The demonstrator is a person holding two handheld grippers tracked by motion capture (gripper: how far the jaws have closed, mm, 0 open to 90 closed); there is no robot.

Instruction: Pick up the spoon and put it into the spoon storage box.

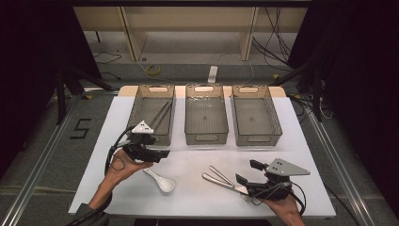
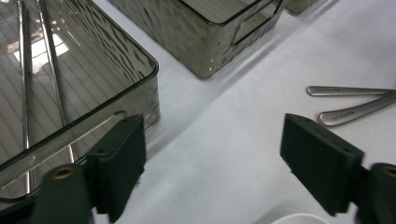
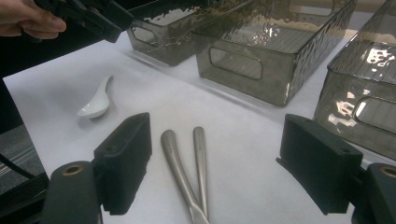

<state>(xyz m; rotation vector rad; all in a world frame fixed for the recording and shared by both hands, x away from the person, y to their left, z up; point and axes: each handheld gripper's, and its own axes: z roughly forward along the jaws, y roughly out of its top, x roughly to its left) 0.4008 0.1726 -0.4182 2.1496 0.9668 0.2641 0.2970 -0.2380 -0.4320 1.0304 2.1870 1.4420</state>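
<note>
Three bins (image 1: 206, 120) at far edge, bare sheet (image 1: 197, 165) before spoon (image 1: 161, 181)

I see the white table (image 1: 197, 188) carrying three smoky bins (image 1: 206, 117), a white spoon (image 1: 161, 181) and two metal utensils (image 1: 221, 179).

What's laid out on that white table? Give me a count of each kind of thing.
Clear smoky bins: 3
Metal chopsticks, in the left bin: 2
Metal utensil handles lying on the table: 2
White ceramic spoon: 1
Total: 8
</note>
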